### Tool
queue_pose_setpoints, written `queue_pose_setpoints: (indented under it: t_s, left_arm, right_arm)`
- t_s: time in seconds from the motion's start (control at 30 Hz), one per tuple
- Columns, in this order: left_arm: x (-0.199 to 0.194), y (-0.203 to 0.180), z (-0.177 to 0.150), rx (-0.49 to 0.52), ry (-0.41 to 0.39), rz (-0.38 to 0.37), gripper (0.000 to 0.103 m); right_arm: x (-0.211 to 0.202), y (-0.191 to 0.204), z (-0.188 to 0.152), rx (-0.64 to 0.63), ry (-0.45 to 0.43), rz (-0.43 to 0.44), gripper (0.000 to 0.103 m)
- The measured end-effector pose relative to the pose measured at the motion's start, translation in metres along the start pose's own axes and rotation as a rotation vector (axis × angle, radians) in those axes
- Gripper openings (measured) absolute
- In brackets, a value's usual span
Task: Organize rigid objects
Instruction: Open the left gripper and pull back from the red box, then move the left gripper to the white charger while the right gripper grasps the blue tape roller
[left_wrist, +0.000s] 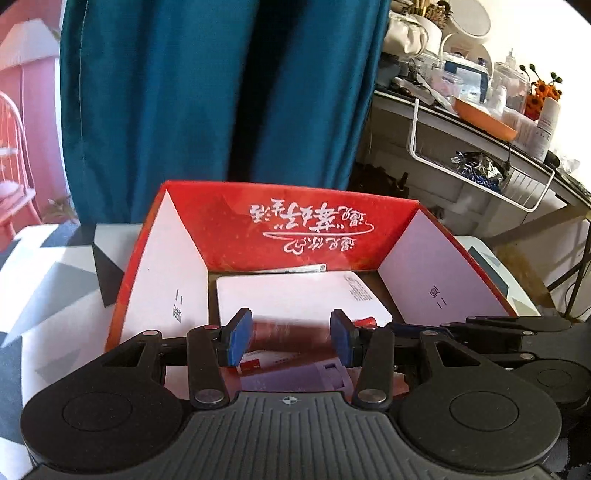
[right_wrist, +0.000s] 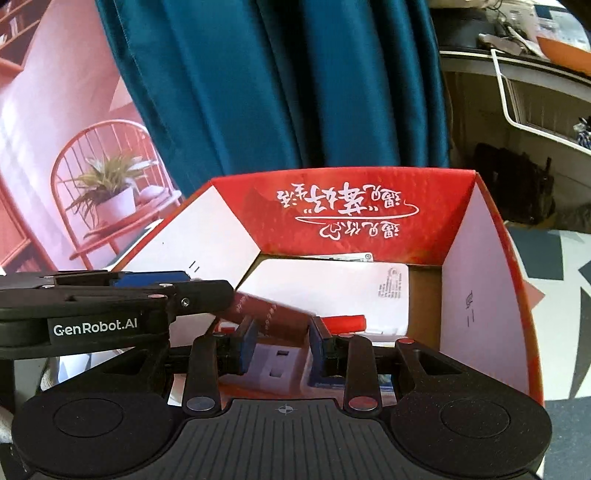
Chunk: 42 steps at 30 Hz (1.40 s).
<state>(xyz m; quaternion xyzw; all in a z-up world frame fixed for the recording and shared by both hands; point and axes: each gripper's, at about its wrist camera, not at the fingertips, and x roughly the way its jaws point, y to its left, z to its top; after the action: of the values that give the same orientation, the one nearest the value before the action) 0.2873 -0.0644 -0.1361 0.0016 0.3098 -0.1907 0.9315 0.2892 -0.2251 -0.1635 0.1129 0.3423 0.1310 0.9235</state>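
Hovering low over the red box (left_wrist: 295, 229), both tools at once. Left gripper (left_wrist: 291, 338) sitting with jaws spread wide, blue pads (left_wrist: 243, 338) not squeezing anything, just framing the dark red tube (left_wrist: 288, 332) lying past them in the box. Looking blurry there, so contact hard to call. Right gripper (right_wrist: 282, 341) showing jaws closed down a good way, pads (right_wrist: 246, 345) pressing on either side of the same dark red tube (right_wrist: 271, 312), seemingly gripping its near end.

Tube lying nearly flat, long axis running left to right across the box, tilting a bit with the left end farther away in the right wrist view. Resting partly over a white flat box (right_wrist: 332, 288) filling the far part of the floor of the red box (right_wrist: 369, 206), next to a bright red stick (right_wrist: 343, 321) poking out to the right. Pale lilac packaging (right_wrist: 275, 363) sitting just under the right jaws, nearest the camera.

Box flaps standing up on the left, right and far sides, white script printed upside down on the far one. Sitting on a worktop (left_wrist: 44, 266) with a grey, black and white geometric cover, teal curtain (left_wrist: 207, 92) hanging behind.
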Motion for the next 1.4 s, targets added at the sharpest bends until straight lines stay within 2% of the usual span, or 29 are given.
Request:
queue_pose_setpoints:
  t_s: [0.13, 0.2, 0.23, 0.27, 0.3, 0.33, 0.37, 0.4, 0.43, 0.5, 0.8, 1.0, 1.1, 1.23, 1.33, 1.4]
  left_arm:
    - [-0.015, -0.002, -0.002, 0.051, -0.055, 0.002, 0.051]
    - [-0.024, -0.002, -0.003, 0.046, -0.087, 0.003, 0.059]
    - [-0.031, -0.001, -0.005, 0.041, -0.111, 0.001, 0.062]
    - [-0.039, -0.001, -0.008, 0.040, -0.136, 0.009, 0.071]
    - [-0.047, -0.002, -0.012, 0.041, -0.165, 0.023, 0.081]
    - [-0.055, -0.005, -0.016, 0.049, -0.193, 0.038, 0.087]
    - [-0.063, -0.007, -0.019, 0.063, -0.213, 0.049, 0.096]
    - [-0.069, -0.010, -0.023, 0.079, -0.229, 0.059, 0.100]
    - [-0.075, -0.013, -0.027, 0.096, -0.242, 0.068, 0.100]
    - [-0.085, -0.017, -0.033, 0.111, -0.252, 0.076, 0.103]
    - [-0.115, -0.013, -0.065, 0.066, -0.288, 0.120, 0.103]
    - [-0.111, -0.009, -0.090, 0.002, -0.253, 0.129, 0.103]
    - [-0.105, -0.010, -0.103, 0.012, -0.218, 0.148, 0.103]
    - [-0.098, -0.008, -0.116, 0.017, -0.186, 0.156, 0.103]
    - [-0.093, -0.007, -0.122, 0.022, -0.167, 0.171, 0.103]
    - [-0.090, -0.006, -0.126, 0.023, -0.156, 0.181, 0.103]
  right_arm:
    - [-0.009, 0.006, 0.000, -0.066, -0.035, -0.008, 0.033]
    - [-0.016, 0.009, -0.002, -0.083, -0.069, -0.007, 0.038]
    - [-0.020, 0.011, -0.003, -0.097, -0.090, -0.005, 0.047]
    - [-0.026, 0.014, -0.006, -0.120, -0.117, -0.008, 0.052]
    - [-0.032, 0.016, -0.009, -0.146, -0.146, -0.012, 0.062]
    - [-0.039, 0.019, -0.013, -0.170, -0.171, -0.017, 0.073]
    - [-0.045, 0.020, -0.017, -0.184, -0.193, -0.023, 0.080]
    - [-0.050, 0.022, -0.020, -0.190, -0.210, -0.031, 0.092]
    - [-0.054, 0.022, -0.024, -0.194, -0.228, -0.041, 0.099]
    - [-0.063, 0.020, -0.031, -0.194, -0.255, -0.052, 0.102]
    - [-0.109, 0.001, -0.068, -0.173, -0.386, -0.119, 0.103]
    - [-0.125, -0.011, -0.103, -0.163, -0.452, -0.204, 0.103]
    - [-0.120, -0.018, -0.122, -0.159, -0.432, -0.262, 0.103]
    - [-0.106, -0.028, -0.144, -0.139, -0.349, -0.305, 0.102]
    - [-0.094, -0.033, -0.156, -0.142, -0.291, -0.320, 0.100]
    - [-0.093, -0.029, -0.159, -0.151, -0.292, -0.318, 0.099]
